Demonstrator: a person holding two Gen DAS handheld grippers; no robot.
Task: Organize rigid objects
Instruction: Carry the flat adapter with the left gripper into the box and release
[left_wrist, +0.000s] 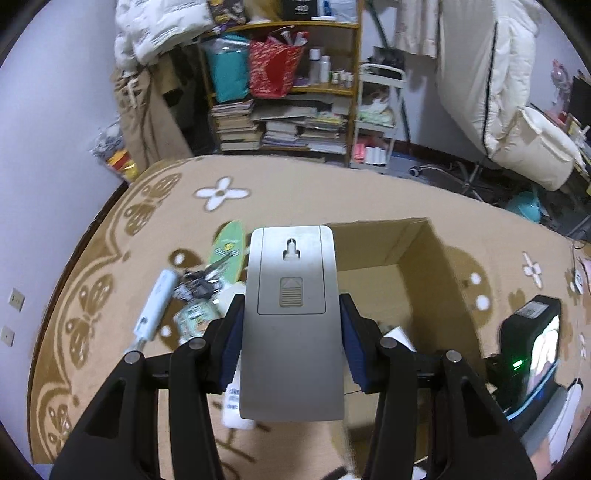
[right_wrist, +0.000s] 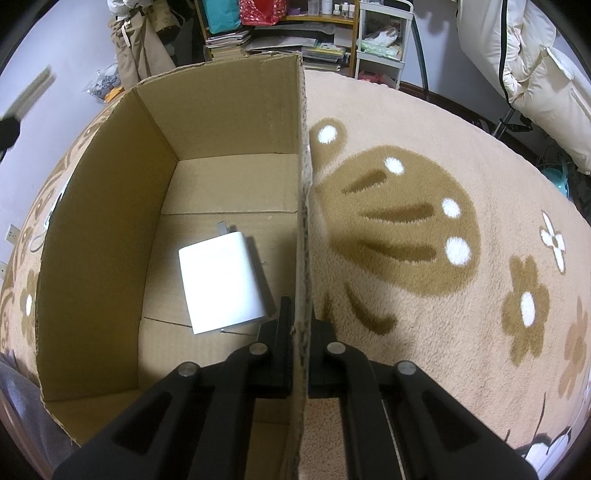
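My left gripper (left_wrist: 291, 332) is shut on a flat grey plastic device (left_wrist: 291, 317), its back with a battery cover facing me, held above the carpet beside the open cardboard box (left_wrist: 424, 258). Left of it lie a white tube-shaped tool (left_wrist: 157, 306), a green oval item (left_wrist: 229, 249), small dark metal pieces (left_wrist: 199, 284) and a white bottle (left_wrist: 236, 406) partly hidden under the device. My right gripper (right_wrist: 301, 325) is shut on the right wall of the cardboard box (right_wrist: 301, 184). Inside the box a white charger block (right_wrist: 221, 280) lies flat on the floor.
The box sits on a tan carpet (right_wrist: 424, 258) patterned with flowers and butterflies. A wooden shelf (left_wrist: 288, 92) with books and bags stands at the back, a white cart (left_wrist: 376, 118) beside it. A black device with a lit screen (left_wrist: 532, 343) sits at right.
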